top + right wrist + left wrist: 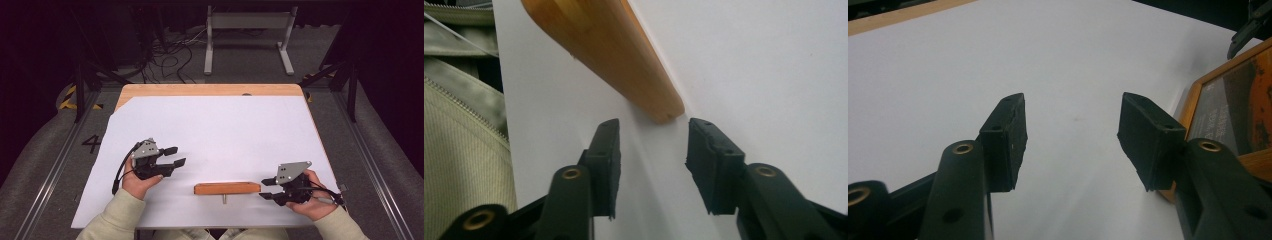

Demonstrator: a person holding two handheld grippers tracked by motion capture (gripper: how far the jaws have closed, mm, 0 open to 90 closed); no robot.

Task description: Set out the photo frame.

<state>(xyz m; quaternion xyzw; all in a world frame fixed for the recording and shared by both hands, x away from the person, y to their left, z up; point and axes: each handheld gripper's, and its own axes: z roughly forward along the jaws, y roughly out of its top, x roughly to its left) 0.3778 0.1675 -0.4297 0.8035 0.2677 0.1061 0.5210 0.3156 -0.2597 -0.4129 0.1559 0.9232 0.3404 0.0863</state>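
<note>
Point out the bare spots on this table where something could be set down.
Most of the white sheet lies bare: the whole stretch from the wooden table edge at the far side down to the left gripper and the wooden frame. A smaller patch lies between those two. It is crowded at the near edge, where the right gripper closes in on the frame's end.

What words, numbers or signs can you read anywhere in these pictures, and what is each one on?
"4": dark numeral on the grey floor, left of the white-covered table.
Pale lines of print on the picture in the orange wooden frame, in the left gripper view: too blurred to read.
Nothing legible on the grippers.
</note>
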